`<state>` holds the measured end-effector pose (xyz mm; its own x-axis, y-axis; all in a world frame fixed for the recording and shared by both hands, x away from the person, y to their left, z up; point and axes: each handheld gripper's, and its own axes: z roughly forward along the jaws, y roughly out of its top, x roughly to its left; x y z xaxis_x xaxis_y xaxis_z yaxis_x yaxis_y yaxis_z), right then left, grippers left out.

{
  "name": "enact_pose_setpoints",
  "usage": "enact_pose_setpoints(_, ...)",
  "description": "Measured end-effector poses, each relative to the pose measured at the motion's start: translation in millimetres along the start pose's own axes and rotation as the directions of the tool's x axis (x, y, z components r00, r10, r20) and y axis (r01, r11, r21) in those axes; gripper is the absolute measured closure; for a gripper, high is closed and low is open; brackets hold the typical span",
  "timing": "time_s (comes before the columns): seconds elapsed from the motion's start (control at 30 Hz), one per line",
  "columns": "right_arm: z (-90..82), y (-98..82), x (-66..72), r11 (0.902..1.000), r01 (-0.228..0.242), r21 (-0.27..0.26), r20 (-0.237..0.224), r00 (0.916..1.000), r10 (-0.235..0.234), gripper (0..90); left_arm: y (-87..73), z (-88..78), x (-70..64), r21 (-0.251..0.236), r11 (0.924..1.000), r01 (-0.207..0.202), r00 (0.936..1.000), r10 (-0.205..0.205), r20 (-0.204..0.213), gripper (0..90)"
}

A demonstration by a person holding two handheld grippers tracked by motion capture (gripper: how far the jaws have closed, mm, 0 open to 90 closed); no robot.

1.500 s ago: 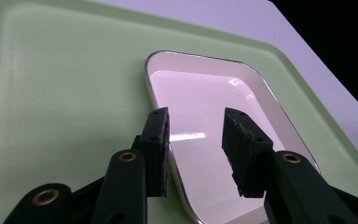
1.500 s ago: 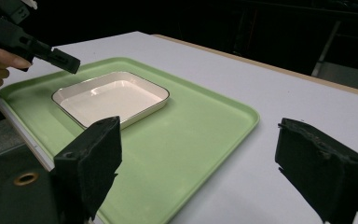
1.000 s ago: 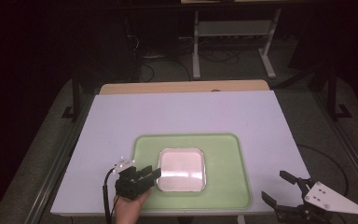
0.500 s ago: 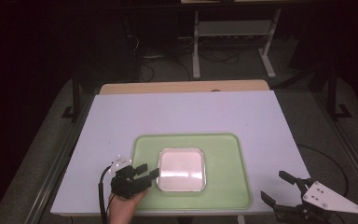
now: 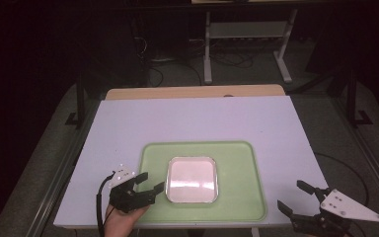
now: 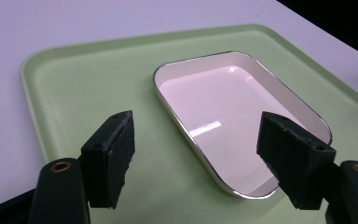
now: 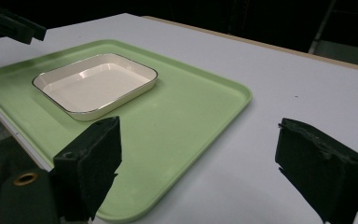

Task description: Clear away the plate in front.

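The white dish (image 5: 191, 179) sits flat at centre frame on the green tray (image 5: 246, 168). The left gripper (image 5: 145, 183), just left of it, has just been opening its jaws, nothing between them. The right gripper (image 5: 300, 196), lower right, stands spread and idle. Risk: closing low, a jaw may strike the shallow, glossy rim and skid the dish across the tray.

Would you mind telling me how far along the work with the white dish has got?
Done: the white dish sits on the green tray. In hand: the left gripper, jaws just opened and empty, hovers beside the dish. Left: the right gripper waits open off the tray's right edge.
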<state>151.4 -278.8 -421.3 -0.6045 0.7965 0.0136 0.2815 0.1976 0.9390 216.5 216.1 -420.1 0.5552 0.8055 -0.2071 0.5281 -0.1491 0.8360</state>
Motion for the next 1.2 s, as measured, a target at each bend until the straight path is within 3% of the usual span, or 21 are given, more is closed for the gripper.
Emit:
enact_pose_setpoints(0.27,-2.5,-0.5,-1.8,1.0,-0.003,-0.002,0.013,0.9999,0.003,13.6,0.9,-13.5,13.2,-0.024,0.9977,-0.064,0.9979,0.064,0.013,24.4)
enact_pose_setpoints(0.37,-3.4,-0.7,-2.3,1.0,-0.006,-0.004,0.015,0.9999,0.006,13.6,-0.4,-21.6,18.2,-0.034,0.9947,-0.097,0.9953,0.097,-0.008,23.7)
enact_pose_setpoints(0.53,-3.9,-1.3,-4.1,1.0,-0.007,-0.003,0.02,0.9998,0.007,13.6,-4.0,-32.1,25.7,-0.057,0.993,-0.104,0.9946,0.103,-0.017,22.6)
enact_pose_setpoints(0.8,-4.4,-4.4,-6.6,0.9998,-0.013,0.016,0.025,0.9996,0.013,13.6,-15.1,-48.7,30.9,-0.089,0.9844,-0.152,0.9882,0.149,-0.034,19.5)
enact_pose_setpoints(1.07,-3.1,-3.7,-2.9,0.9995,0.008,0.032,0.021,0.9997,-0.009,13.6,-19.1,-53.4,33.7,-0.085,0.9806,-0.176,0.9836,0.172,-0.053,20.8)
enact_pose_setpoints(1.2,-2.9,-3.4,-1.7,0.9992,0.017,0.036,0.018,0.9997,-0.017,13.6,-19.9,-54.7,35.6,-0.094,0.9806,-0.172,0.9846,0.167,-0.052,20.1)
